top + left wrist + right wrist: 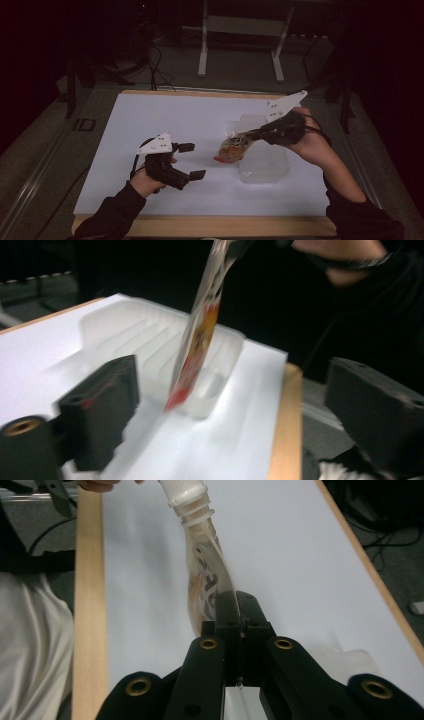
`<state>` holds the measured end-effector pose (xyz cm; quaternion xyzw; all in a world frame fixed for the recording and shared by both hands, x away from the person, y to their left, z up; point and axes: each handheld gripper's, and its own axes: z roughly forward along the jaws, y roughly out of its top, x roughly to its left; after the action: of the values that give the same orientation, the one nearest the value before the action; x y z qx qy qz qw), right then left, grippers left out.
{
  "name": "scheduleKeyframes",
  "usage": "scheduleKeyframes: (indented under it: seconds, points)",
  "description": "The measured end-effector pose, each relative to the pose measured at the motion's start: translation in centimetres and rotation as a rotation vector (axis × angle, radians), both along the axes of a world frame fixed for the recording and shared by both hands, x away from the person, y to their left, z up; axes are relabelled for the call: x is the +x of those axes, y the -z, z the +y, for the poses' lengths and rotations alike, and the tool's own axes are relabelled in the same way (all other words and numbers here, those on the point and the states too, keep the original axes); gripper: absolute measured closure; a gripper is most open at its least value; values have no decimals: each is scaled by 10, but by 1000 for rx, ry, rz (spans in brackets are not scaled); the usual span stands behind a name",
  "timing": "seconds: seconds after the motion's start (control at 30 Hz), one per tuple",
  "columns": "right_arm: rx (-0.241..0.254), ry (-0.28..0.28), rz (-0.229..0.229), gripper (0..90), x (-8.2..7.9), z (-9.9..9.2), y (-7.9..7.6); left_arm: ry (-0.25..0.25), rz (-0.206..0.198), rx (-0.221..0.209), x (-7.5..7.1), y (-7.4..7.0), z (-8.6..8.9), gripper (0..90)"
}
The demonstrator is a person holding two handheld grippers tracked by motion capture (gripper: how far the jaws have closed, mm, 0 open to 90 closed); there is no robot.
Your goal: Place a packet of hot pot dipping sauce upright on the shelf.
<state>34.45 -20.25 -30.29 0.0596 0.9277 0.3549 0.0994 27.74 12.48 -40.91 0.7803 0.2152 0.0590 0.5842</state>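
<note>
The spouted pouch (233,148) hangs in the air above the clear plastic tray (263,167) near the table's (150,115) right edge, judged not yet placed. The right gripper (260,133) has its jaws clamped on the pouch's edge. The left gripper (191,161) holds its jaws wide apart, empty.

We see the high view dim, its surroundings near black, only the white table top (165,125) catching light. In the left gripper view the pouch (197,335) and near jaws smear with motion blur. The right gripper view is brighter and sharper, its pouch edge soft.
</note>
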Motion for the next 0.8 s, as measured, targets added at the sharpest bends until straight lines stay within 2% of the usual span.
scheduleKeyframes:
  seconds: [0.1, 0.13, 0.17, 0.2, 0.37, 0.43, 0.5, 0.57, 0.67, 0.8]
  points:
    - [2, 27, -12, 900, 5, -7, -3, -37, -29, 66, -3, 6, 4, 43]
    - [2, 27, -12, 900, 5, -7, -3, -37, -29, 66, -3, 6, 4, 42]
    - [1, 32, -19, 900, 7, -9, -5, -49, -45, 113, -6, 15, 8, 42]
    - [5, 51, -33, 900, 12, -14, -8, -47, -44, 131, -7, 19, 9, 43]
    - [-4, 90, -49, 900, 22, -26, -12, -69, 17, 174, -12, 47, 21, 43]
    - [-11, 101, -61, 900, 26, -29, -13, -80, 36, 173, -14, 58, 26, 43]
    - [-15, 115, -68, 900, 30, -34, -14, -92, 43, 139, -17, 66, 31, 43]
    - [-18, 129, -73, 900, 34, -37, -15, -108, 24, 105, -20, 71, 35, 43]
    - [-18, 143, -88, 900, 40, -43, -16, -127, -13, 110, -23, 74, 38, 43]
    - [-12, 149, -94, 900, 47, -51, -13, -133, -5, 99, -23, 76, 41, 43]
